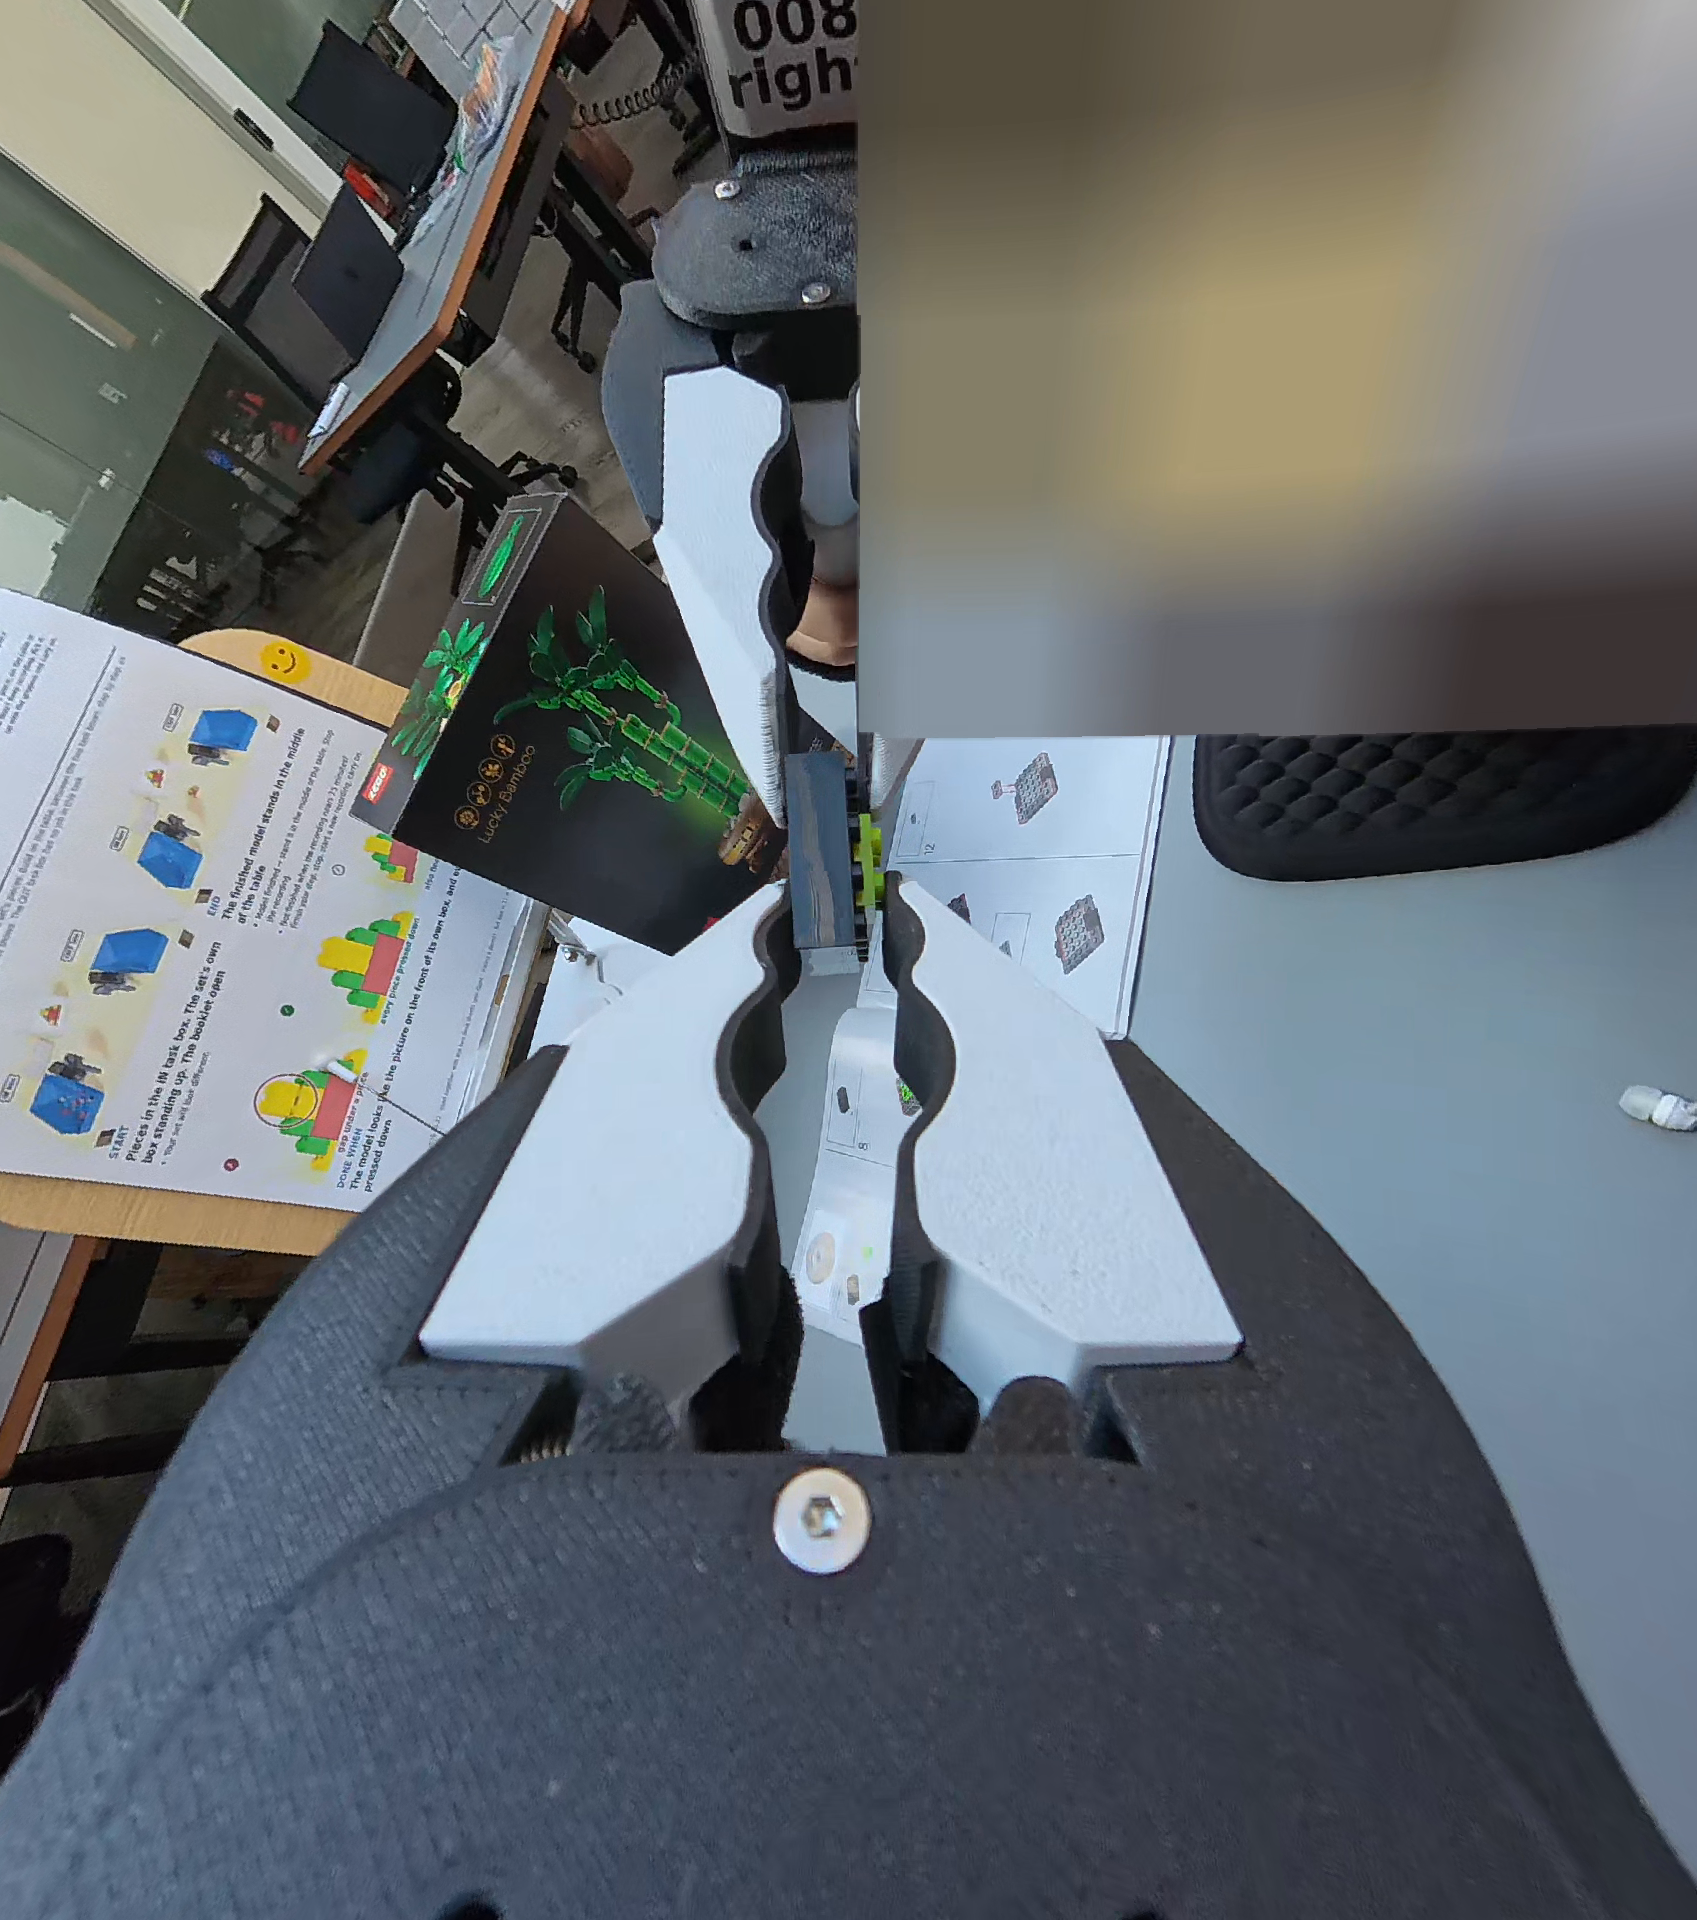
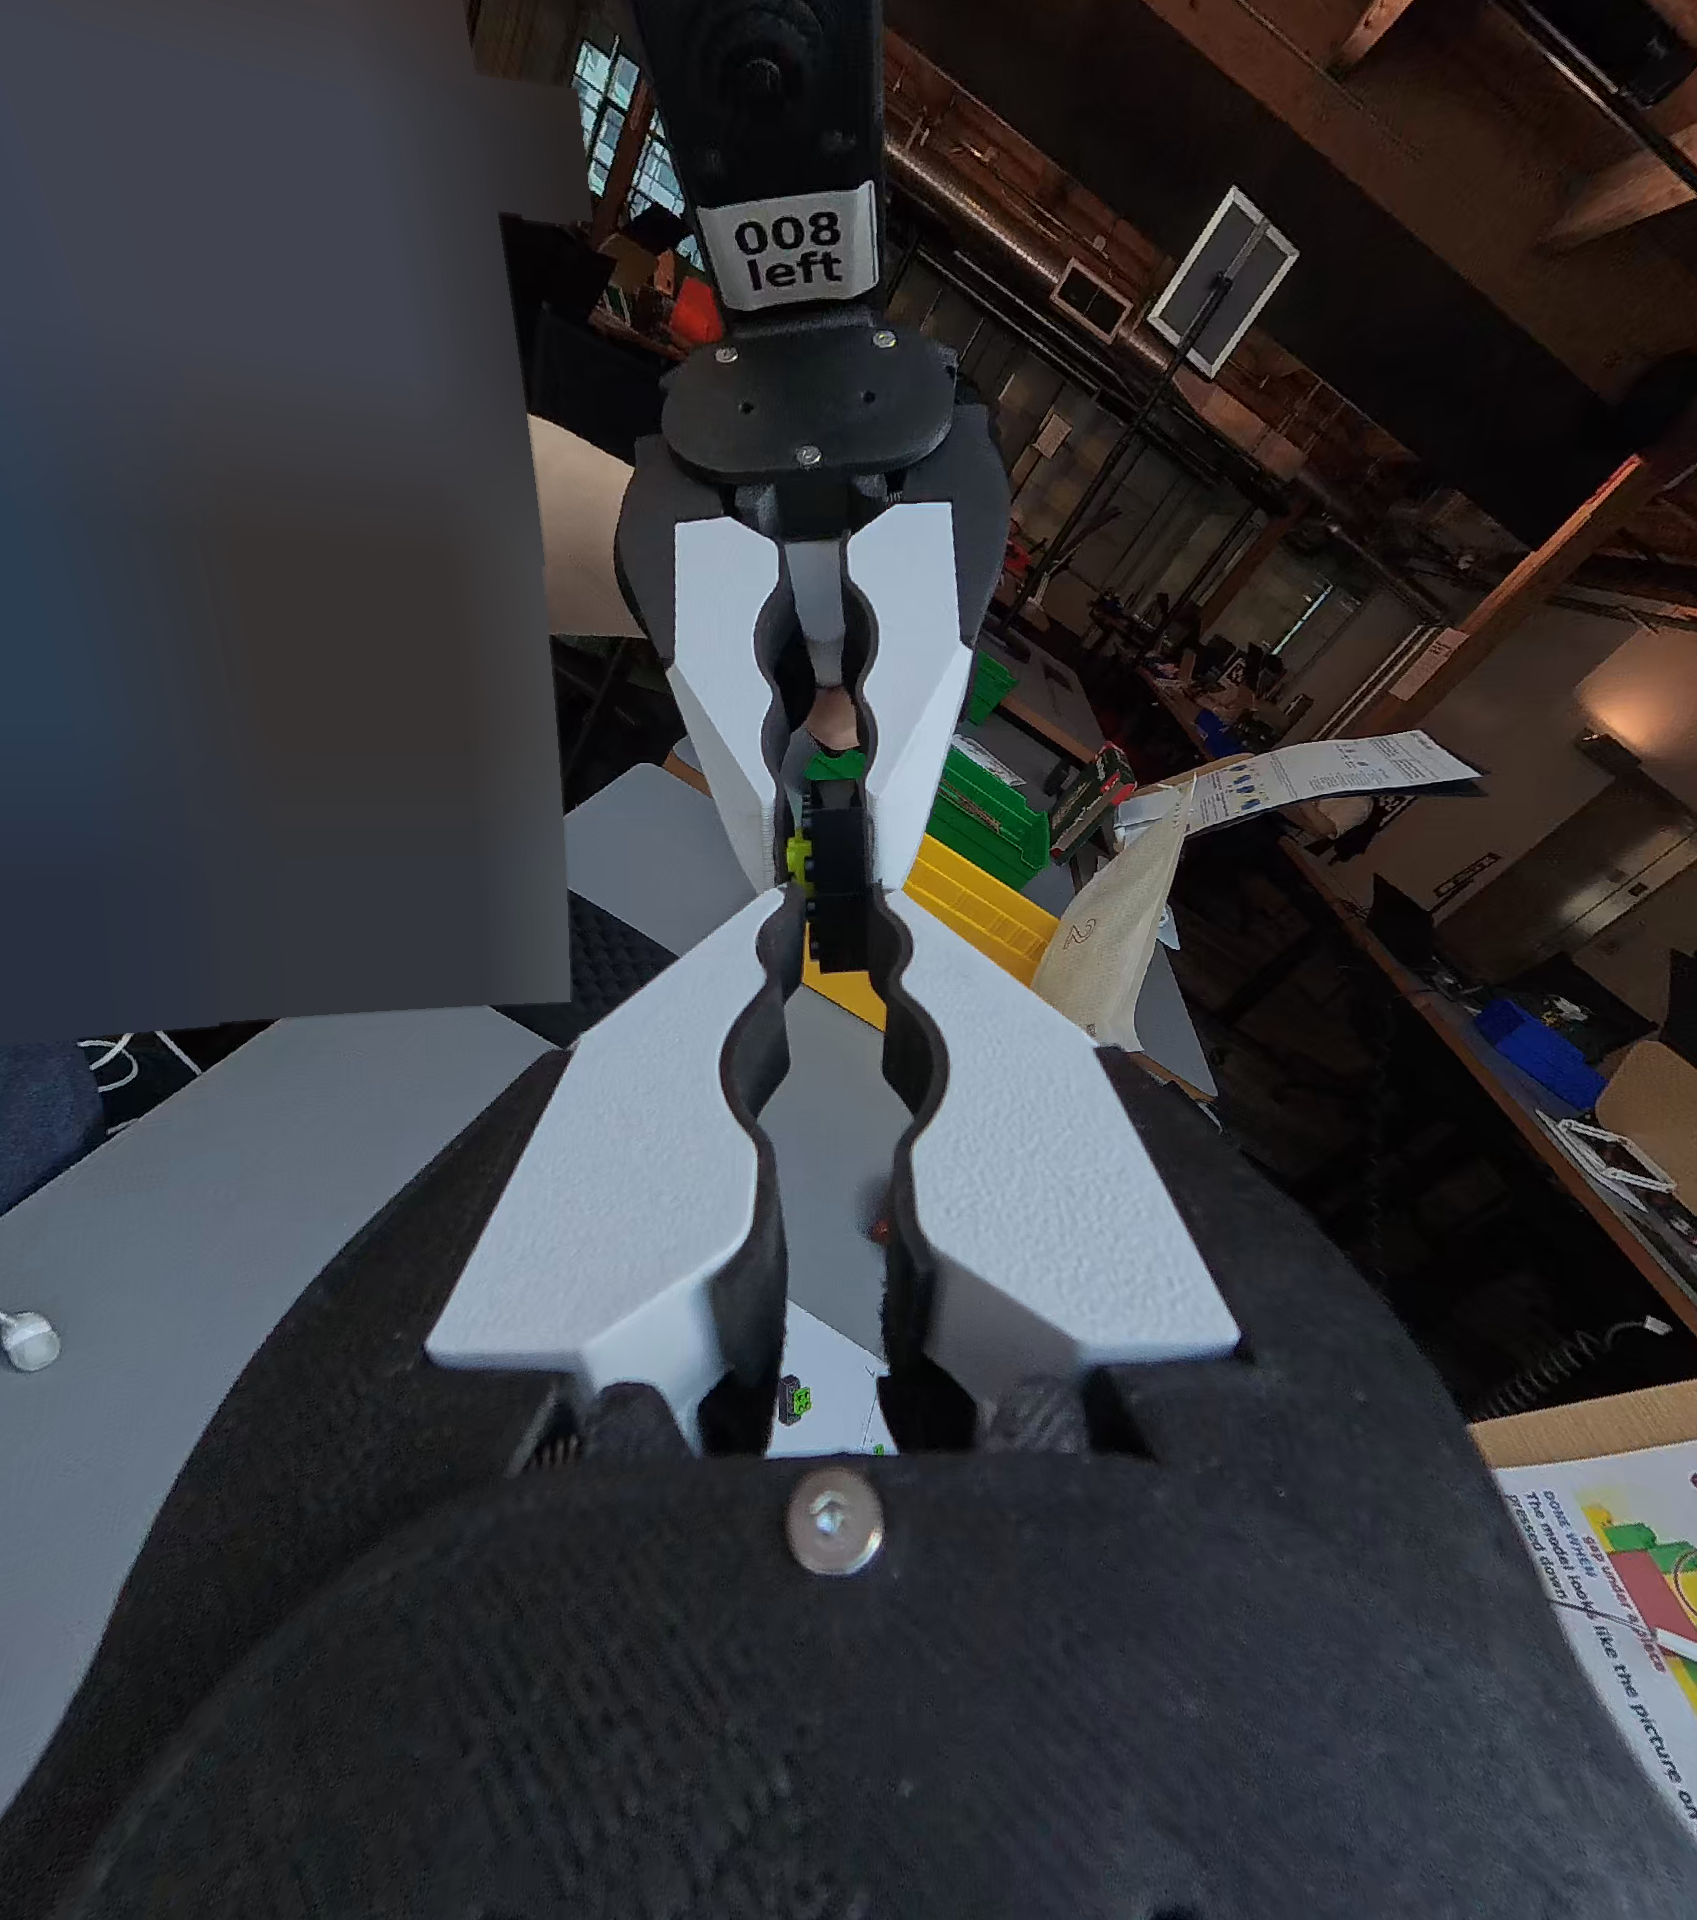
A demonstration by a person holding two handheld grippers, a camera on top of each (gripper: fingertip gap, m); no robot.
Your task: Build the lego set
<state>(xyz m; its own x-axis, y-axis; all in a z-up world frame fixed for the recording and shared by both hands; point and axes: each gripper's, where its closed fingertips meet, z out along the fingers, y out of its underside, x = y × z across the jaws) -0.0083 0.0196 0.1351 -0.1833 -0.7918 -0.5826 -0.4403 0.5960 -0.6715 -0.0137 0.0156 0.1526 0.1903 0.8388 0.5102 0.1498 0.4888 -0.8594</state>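
Observation:
A small black lego assembly (image 1: 823,862) with a lime-green piece (image 1: 867,852) on its side is held in the air above the grey table (image 1: 1446,1143). My left gripper (image 1: 836,899) is shut on its near end. One white finger (image 1: 730,582) of my right gripper comes from above and presses on the far end; the other finger is hidden by a blurred patch. In the right wrist view my right gripper (image 2: 836,904) is shut on the black assembly (image 2: 839,883), with the lime piece (image 2: 800,857) on its left. The left gripper (image 2: 828,831) grips it from the opposite side.
The black set box (image 1: 574,748) leans at the left, beside a printed instruction sheet (image 1: 148,914). An open booklet (image 1: 1031,862) lies under the grippers. A black padded mat (image 1: 1426,800) and a white cable end (image 1: 1665,1107) lie to the right. Yellow (image 2: 969,914) and green (image 2: 989,821) bins stand behind. My two grippers' fingertips are within a few centimetres of each other.

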